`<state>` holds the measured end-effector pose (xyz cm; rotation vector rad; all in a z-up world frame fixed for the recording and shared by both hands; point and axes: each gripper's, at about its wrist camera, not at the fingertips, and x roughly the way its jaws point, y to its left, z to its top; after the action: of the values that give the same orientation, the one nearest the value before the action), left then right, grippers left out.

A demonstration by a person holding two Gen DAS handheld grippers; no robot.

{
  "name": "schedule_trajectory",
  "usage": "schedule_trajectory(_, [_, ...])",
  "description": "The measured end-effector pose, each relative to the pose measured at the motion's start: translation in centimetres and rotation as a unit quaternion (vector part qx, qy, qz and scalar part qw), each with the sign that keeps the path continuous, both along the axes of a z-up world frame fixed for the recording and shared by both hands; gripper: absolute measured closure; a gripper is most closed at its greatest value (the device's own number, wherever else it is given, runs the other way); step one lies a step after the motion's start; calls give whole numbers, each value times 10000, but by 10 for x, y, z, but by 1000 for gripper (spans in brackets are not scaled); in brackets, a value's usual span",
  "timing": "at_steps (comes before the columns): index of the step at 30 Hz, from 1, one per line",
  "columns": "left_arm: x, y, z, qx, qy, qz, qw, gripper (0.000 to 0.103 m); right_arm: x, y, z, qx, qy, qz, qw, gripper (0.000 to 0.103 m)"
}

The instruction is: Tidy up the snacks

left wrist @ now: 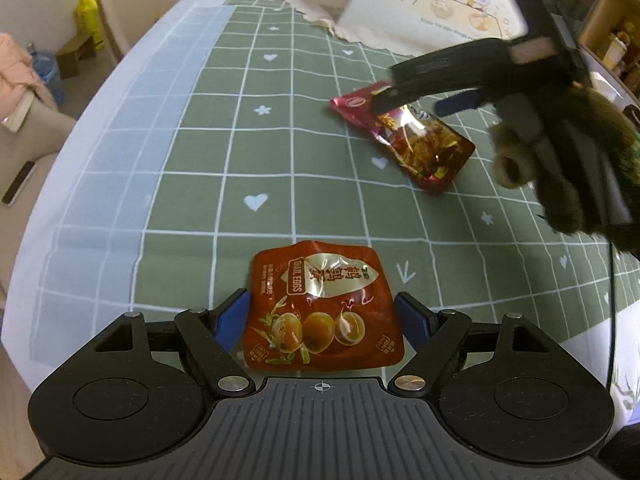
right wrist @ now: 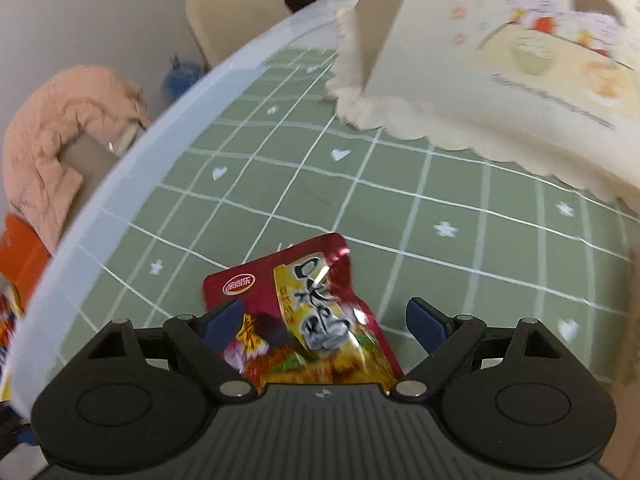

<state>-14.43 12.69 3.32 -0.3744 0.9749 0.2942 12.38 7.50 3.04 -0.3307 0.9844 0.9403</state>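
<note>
A red quail-egg packet (left wrist: 320, 308) lies flat on the green checked tablecloth (left wrist: 224, 152), between the blue pads of my left gripper (left wrist: 322, 316), which is open around it. A dark red shiny snack packet (left wrist: 412, 136) lies further right; the right gripper's fingers (left wrist: 420, 80) reach over its far end. In the right wrist view this packet (right wrist: 308, 320) lies between the open blue pads of my right gripper (right wrist: 324, 320), nearer the left pad (right wrist: 222, 326). I cannot tell whether the pads touch either packet.
A cream bag with cartoon children (left wrist: 448, 4) (right wrist: 500, 60) lies at the table's far side. Chairs (left wrist: 128, 4), a pink jacket (right wrist: 60, 140) and a water bottle (left wrist: 46, 72) stand beyond the table's left edge. Shelves (left wrist: 616, 28) are at far right.
</note>
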Motion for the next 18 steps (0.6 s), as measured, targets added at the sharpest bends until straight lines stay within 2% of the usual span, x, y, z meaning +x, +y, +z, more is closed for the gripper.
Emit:
schedule_trajectory(3, [-1,-2,0,80,-8,-119,9999,19,-20,11,-4,-162,-181,312,9992,8])
schedule_trajectory(7, [4,-2,-1,135,-48,-139,9998,19,-56,10,-9,-435,-787,747,9931,7])
schedule_trajectory(11, [8,-2,-2,180,-75,-181,9996,20,-75,-15,-4,-557,-949,543,9924,10])
schedule_trajectory(14, [10,-4,-1,225,-65,-242,9994,20,-86,-51,9,-435,-788,242,9956,26])
schedule_trajectory(16, [11,-6,-1,179,-81,-257,9995,20,-93,-80,13,-368,-529,-14,9979,48])
schedule_trajectory(17, [14,-7,-1,128,-93,-295,9994,20,-96,-97,13,-324,-395,-151,9986,53])
schedule_trajectory(18, [17,-8,-1,77,-100,-361,9993,20,-99,-112,13,-341,-308,-298,9985,64])
